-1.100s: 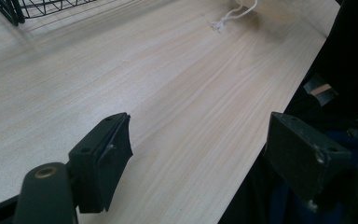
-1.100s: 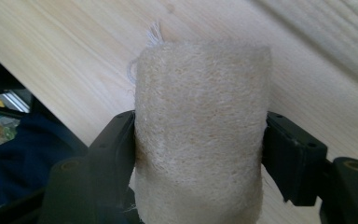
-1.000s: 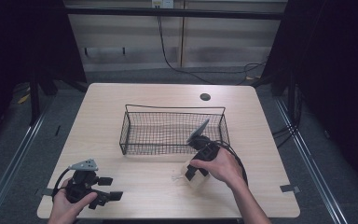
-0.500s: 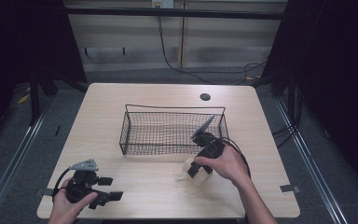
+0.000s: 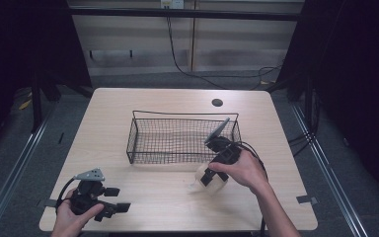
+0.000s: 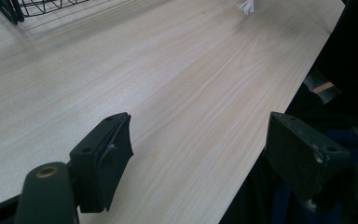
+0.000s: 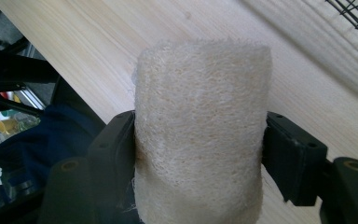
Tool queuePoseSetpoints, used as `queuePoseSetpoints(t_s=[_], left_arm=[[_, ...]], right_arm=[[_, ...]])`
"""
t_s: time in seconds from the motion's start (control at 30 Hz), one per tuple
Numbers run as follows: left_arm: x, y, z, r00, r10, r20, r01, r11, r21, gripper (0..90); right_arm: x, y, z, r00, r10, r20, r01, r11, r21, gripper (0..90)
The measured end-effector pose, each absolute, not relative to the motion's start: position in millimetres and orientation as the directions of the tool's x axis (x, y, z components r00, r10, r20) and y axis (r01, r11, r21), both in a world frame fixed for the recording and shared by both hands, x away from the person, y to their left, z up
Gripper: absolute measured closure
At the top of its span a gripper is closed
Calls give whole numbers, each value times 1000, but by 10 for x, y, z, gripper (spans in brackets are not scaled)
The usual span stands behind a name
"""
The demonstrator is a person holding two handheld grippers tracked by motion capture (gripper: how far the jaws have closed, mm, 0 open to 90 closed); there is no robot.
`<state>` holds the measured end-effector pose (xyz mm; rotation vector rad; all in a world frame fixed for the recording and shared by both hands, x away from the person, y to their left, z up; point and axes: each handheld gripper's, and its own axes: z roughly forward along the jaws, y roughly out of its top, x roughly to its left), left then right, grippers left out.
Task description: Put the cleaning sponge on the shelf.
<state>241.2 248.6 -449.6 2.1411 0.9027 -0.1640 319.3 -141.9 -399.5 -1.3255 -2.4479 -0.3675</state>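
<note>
The right tool [image 5: 208, 178] grips a pale, fibrous loofah cylinder [image 7: 199, 130], both pads pressed into its sides, holding it above the light wooden counter [image 5: 168, 197] just in front of the black wire mesh basket [image 5: 177, 140]. Over at the near left corner, the left tool [image 5: 121, 207] rests low on the counter, its 2 jaws spread wide with nothing between them.

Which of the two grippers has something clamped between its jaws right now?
The right gripper: its jaws press on both sides of a pale loofah sponge. The left gripper stands open over the bare table.
</note>
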Motion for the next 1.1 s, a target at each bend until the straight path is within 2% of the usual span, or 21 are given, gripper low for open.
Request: queuePoseSetpoints(t_s=[0.33,1.1], left_arm=[[2413,2491,-4492,739,548,-392,651,-432,624,225],[2413,2491,-4495,739,550,-388,650,-434,623,226]], right_arm=[[3224,-1410,-3849,-524,759,386,836,546,61,310],[3372,-1424,-3555,-528,760,380,843,524,123,310]])
